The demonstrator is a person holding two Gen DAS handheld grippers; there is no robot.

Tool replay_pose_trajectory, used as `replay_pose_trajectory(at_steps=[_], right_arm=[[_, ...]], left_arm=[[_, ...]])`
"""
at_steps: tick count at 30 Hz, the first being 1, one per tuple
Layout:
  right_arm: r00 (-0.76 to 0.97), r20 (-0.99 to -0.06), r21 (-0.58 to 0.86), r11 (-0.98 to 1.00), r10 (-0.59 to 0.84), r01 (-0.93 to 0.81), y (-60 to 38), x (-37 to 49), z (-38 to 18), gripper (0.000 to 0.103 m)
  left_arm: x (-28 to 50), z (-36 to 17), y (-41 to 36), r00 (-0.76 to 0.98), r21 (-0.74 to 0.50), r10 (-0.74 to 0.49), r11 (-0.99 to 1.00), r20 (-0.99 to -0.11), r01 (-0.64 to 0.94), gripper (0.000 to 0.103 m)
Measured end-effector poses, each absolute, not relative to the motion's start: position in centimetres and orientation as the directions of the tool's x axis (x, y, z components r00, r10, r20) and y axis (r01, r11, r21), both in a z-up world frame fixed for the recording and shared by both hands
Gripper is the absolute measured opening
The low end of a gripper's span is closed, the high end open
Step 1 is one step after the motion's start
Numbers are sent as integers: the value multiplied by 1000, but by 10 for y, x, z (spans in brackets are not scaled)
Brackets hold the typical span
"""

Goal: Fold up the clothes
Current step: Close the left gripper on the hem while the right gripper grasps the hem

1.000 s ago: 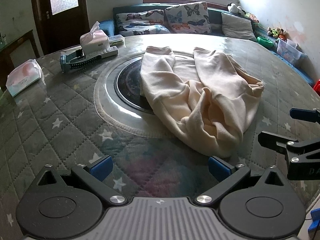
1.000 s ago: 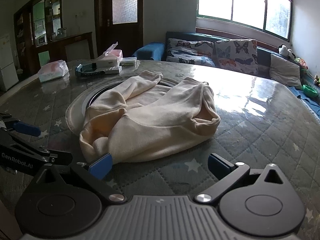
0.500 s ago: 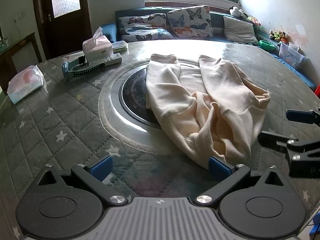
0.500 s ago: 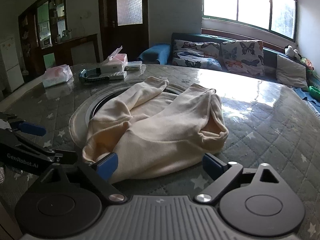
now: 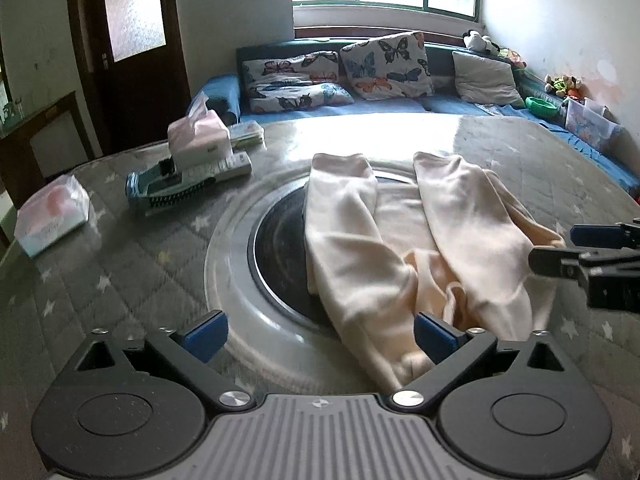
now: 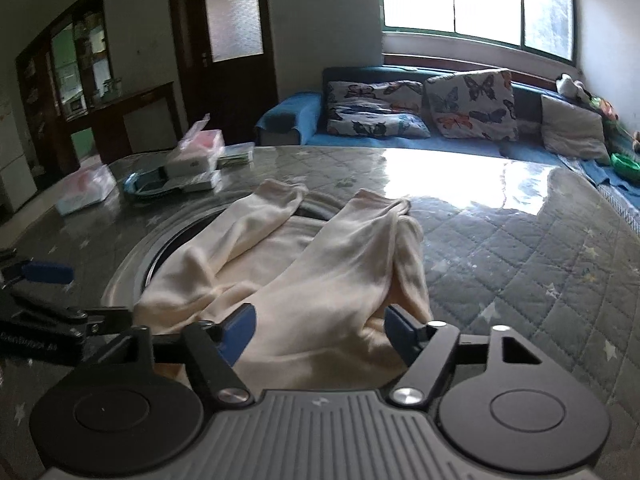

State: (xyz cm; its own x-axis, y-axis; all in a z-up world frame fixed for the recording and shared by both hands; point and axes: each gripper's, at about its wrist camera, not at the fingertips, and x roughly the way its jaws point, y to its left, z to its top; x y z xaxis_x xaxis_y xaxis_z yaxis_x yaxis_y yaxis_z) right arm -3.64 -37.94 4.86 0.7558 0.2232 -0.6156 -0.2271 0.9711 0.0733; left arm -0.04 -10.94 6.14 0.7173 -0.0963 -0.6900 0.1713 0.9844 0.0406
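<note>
Cream fleece trousers point(image 5: 404, 248) lie rumpled across the round quilted table's point(image 5: 120, 280) glass turntable — no fold made yet. Left gripper point(image 5: 320, 334) spread wide, empty; right gripper point(image 6: 320, 330) closing over the near waist edge — not yet pinching.

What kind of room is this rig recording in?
Most likely a home living or dining room. A sofa with butterfly cushions runs under the window, tissue boxes sit on the big quilt-covered round table, and cream trousers lie on it for folding.
</note>
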Motion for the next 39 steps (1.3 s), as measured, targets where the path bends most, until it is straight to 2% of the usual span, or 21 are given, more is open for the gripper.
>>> replay_pose_trajectory(at_steps=[8,16,21,29,30,32,33,34,35,37,38,39], right_arm=[[744,-635,114,977,210,-179,-396,22,45,58],[721,-661,129,978,208,-164,-397,76,26,51],[709,-675,144,979,204,-144,-399,96,15,41],[704,-674,168,974,224,-149,-403,106,8,8],[709,-668,169,974,225,-150,-403,105,9,7],[715,-659,178,973,231,-150,-406,102,12,7],[723,-651,183,972,232,-147,-408,99,15,7],[728,-643,190,971,237,-148,-410,97,18,6],[733,-636,198,969,242,-148,-411,94,21,6],[749,-616,201,968,242,-148,-415,87,29,6],[757,-607,202,968,243,-148,-417,82,33,6],[765,-597,204,968,243,-148,-420,78,37,6]], left_arm=[[38,58,-114,718,51,-72,988,-692,148,94],[77,54,-115,720,46,-45,993,-693,107,93],[101,48,-116,715,42,-47,993,-697,107,90],[125,26,-116,671,18,-61,994,-739,111,78],[126,24,-115,667,9,-67,994,-742,110,75],[128,21,-113,659,-15,-86,994,-747,112,57],[128,21,-111,656,-33,-102,993,-748,117,53],[127,20,-110,654,-51,-118,991,-747,121,44],[127,21,-109,653,-67,-133,990,-745,126,29],[126,22,-107,655,-95,-160,986,-739,134,14],[124,23,-106,660,-101,-167,985,-733,138,8],[122,24,-106,665,-107,-174,984,-726,141,8]])
